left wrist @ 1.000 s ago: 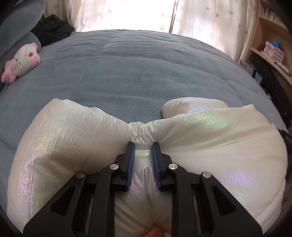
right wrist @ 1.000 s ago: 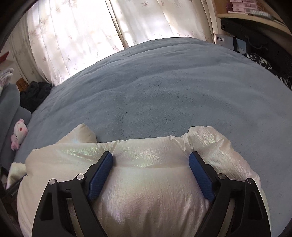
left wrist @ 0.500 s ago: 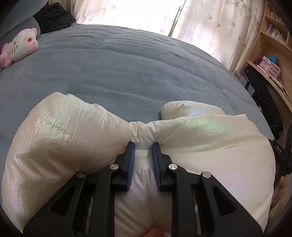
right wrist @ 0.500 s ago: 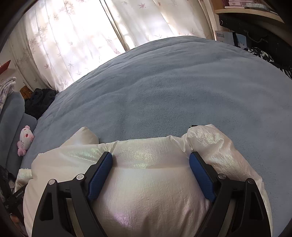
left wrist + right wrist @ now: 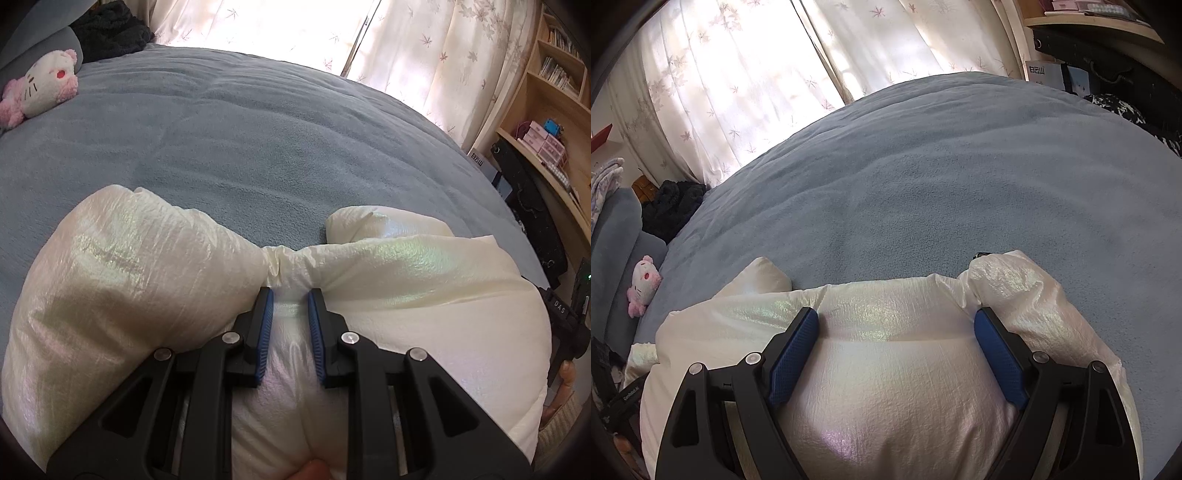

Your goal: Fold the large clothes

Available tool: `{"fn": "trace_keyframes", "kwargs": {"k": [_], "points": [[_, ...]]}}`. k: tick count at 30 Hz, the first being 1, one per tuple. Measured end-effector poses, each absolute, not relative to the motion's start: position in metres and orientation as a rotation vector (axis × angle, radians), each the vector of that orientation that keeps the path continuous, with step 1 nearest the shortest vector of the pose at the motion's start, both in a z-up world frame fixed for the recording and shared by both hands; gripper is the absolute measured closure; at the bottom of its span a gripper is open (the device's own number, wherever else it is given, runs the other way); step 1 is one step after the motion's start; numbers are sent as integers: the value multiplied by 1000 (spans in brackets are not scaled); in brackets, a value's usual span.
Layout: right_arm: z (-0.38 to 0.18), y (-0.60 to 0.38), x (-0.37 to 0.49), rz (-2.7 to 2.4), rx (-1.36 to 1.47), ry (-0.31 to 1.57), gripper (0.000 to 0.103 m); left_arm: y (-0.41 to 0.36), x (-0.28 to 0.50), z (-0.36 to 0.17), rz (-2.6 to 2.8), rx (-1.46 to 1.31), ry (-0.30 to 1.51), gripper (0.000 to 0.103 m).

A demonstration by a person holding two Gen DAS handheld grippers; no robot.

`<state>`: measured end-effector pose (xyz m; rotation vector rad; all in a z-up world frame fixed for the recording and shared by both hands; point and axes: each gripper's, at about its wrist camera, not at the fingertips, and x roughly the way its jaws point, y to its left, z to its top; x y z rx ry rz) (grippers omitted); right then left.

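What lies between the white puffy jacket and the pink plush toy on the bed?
Only bare blue blanket lies between the jacket and the plush toy; both wrist views show this stretch.

Blue-covered bed carries white puffy garment, plush toy.

Bright daylight pours through pale leaf-print curtains behind a wide blue-grey fleece bedspread. A pink-and-white plush toy lies at its left edge beside dark bundled fabric, and wooden shelves with books line the right.
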<state>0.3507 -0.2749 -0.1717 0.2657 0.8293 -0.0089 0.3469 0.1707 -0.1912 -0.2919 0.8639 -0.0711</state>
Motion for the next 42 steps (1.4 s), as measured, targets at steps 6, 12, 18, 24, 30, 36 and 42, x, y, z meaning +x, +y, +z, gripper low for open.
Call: {"fn": "trace_keyframes", "kwargs": {"k": [6, 12, 18, 24, 30, 36, 42], "points": [[-157, -257, 353, -90, 152, 904, 16, 156, 340, -169, 12, -181, 890, 85], [-121, -242, 322, -104, 191, 892, 15, 149, 298, -128, 83, -160, 891, 76], [-82, -214, 262, -6, 212, 853, 15, 152, 216, -88, 83, -213, 909, 55], [-57, -176, 184, 107, 174, 812, 15, 167, 117, -87, 10, -353, 933, 54], [-65, -146, 114, 193, 186, 824, 15, 182, 36, -126, -89, -606, 929, 35], [-85, -126, 78, 250, 172, 834, 15, 187, 20, -169, -92, -735, 927, 35], [-104, -109, 76, 309, 151, 861, 15, 199, 46, -189, -97, -832, 865, 34]]}}
